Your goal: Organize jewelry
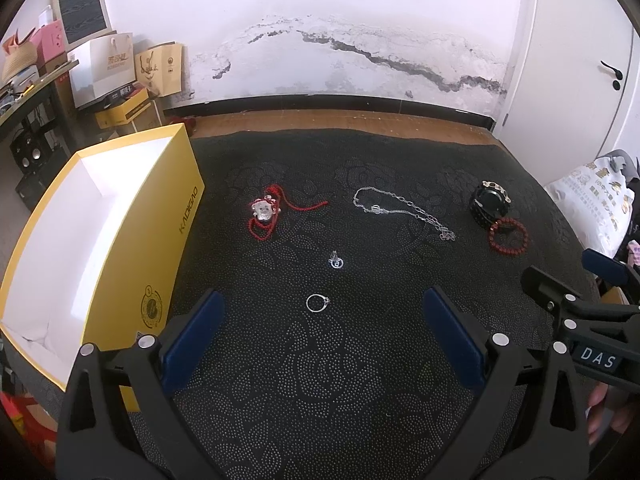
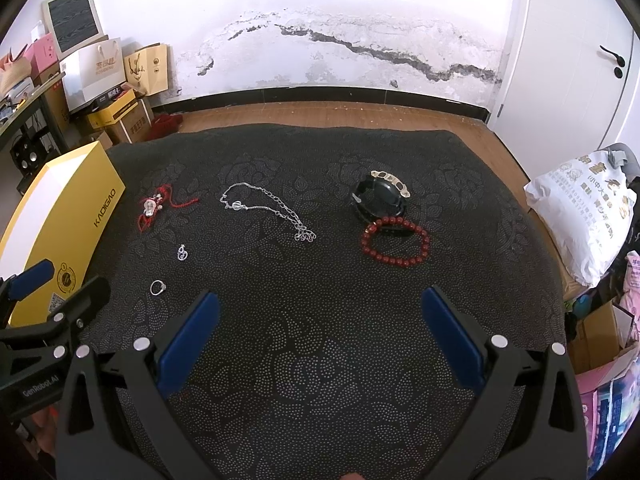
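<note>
The ring (image 1: 317,303) lies flat on the dark cloth (image 1: 320,380), just ahead of the left gripper (image 1: 320,332) and centred between its widely spread jaws, so one finger would best slide low under the band before closing gently. The yellow box (image 1: 132,240) stands open to that gripper's left. The right gripper (image 2: 320,332), also spread and empty, hovers level beside it, well short of the red bead bracelet (image 2: 396,242).

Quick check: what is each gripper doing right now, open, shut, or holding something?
Left gripper: open, empty, above the silver ring.
Right gripper: open, empty, over the dark cloth.
</note>
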`<state>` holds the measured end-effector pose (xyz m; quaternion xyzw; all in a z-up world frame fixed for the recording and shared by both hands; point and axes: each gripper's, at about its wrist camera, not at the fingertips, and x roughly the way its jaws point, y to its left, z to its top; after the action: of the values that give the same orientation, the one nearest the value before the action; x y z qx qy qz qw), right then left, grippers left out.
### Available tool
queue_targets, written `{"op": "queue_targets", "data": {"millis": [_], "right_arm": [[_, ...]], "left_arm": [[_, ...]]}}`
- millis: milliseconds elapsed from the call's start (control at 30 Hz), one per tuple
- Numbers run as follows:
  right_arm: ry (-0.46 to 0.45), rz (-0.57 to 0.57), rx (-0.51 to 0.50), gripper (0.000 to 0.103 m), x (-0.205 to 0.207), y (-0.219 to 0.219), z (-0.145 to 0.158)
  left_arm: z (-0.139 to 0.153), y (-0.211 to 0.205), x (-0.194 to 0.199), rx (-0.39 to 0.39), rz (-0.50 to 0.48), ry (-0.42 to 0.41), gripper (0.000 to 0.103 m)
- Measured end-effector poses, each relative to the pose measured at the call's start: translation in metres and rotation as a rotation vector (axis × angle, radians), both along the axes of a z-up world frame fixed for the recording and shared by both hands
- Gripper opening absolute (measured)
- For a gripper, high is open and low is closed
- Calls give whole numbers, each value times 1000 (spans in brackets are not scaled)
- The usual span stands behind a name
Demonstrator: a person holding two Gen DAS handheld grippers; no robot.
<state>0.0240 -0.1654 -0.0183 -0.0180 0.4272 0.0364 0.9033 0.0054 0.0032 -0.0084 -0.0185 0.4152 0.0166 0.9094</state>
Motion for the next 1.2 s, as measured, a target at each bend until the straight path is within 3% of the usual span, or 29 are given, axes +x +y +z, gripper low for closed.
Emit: {"op": "queue_targets", "data": {"millis": [867, 1067, 1200], "right_arm": [[8, -20, 8, 98, 9, -7, -3], [18, -44, 30, 98, 20, -16, -7], [27, -44, 54, 98, 27, -21, -8]], "left_arm": [[-9, 1, 9, -24, -23, 39, 97], [-26, 13, 44, -16, 21, 64, 97], [-44, 29, 80, -73, 29, 89, 97]]}}
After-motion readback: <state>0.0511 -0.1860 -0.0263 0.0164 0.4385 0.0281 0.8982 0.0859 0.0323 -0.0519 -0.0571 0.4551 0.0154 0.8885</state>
